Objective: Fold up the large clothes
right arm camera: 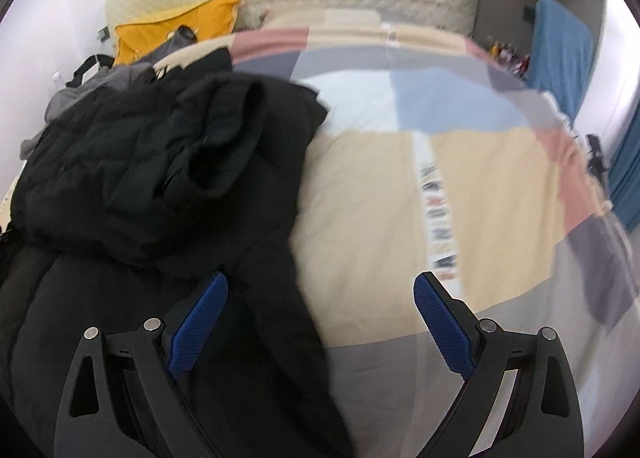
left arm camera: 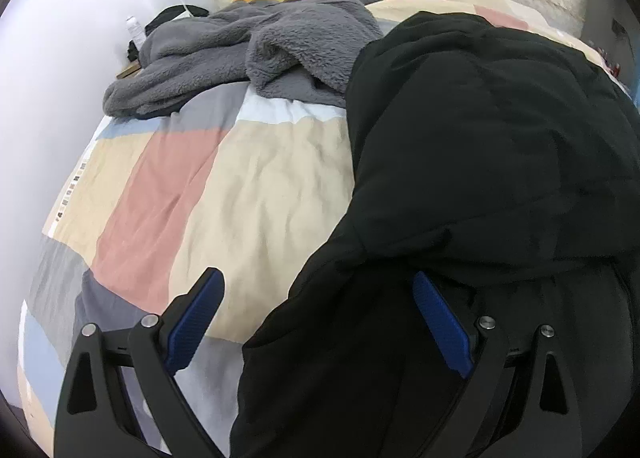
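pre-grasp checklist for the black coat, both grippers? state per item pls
1. Left gripper open: ok.
2. Right gripper open: ok.
3. Black coat edge between the left fingers: ok, a hanging part crosses the gap.
4. Coat edge within right gripper's gap: ok, though the view is blurred.
5. Coat laid flat: not ok, bunched on top.
6. Grey fleece apart from coat: cannot tell, their edges meet in view.
7. Bed cover has room beside coat: ok.
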`<control>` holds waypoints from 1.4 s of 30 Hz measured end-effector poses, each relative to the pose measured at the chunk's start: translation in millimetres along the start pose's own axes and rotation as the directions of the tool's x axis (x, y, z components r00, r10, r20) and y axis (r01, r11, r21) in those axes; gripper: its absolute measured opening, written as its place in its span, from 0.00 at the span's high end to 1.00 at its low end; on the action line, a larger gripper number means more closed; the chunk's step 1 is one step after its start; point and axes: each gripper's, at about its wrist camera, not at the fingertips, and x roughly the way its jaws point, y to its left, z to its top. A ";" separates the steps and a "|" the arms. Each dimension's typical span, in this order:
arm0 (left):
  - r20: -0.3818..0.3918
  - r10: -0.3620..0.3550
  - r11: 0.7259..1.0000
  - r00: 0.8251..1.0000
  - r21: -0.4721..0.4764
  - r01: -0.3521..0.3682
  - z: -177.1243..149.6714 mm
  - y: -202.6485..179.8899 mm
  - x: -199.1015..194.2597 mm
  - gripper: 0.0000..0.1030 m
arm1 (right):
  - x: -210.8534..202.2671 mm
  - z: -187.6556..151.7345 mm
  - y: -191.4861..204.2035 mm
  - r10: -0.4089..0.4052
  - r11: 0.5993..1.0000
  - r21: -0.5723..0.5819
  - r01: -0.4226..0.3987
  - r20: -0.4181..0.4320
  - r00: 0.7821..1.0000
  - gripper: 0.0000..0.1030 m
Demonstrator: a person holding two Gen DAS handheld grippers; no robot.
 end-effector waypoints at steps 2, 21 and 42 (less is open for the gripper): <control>-0.007 0.019 1.000 1.000 -0.015 -0.019 1.7 0.7 6.4 0.07 | 9.3 -0.3 13.8 -0.017 0.999 -0.044 0.016 -0.026 1.000 0.08; 0.030 0.128 0.986 0.991 -0.113 -0.124 12.8 -0.6 42.1 0.07 | 11.2 16.6 -1.9 -0.112 0.993 -0.019 0.116 0.138 0.984 0.05; 0.313 -0.127 0.971 0.941 -0.157 0.183 -35.4 -7.3 -113.7 0.07 | -133.4 -30.3 17.4 -0.087 0.973 0.231 0.024 0.269 0.959 0.03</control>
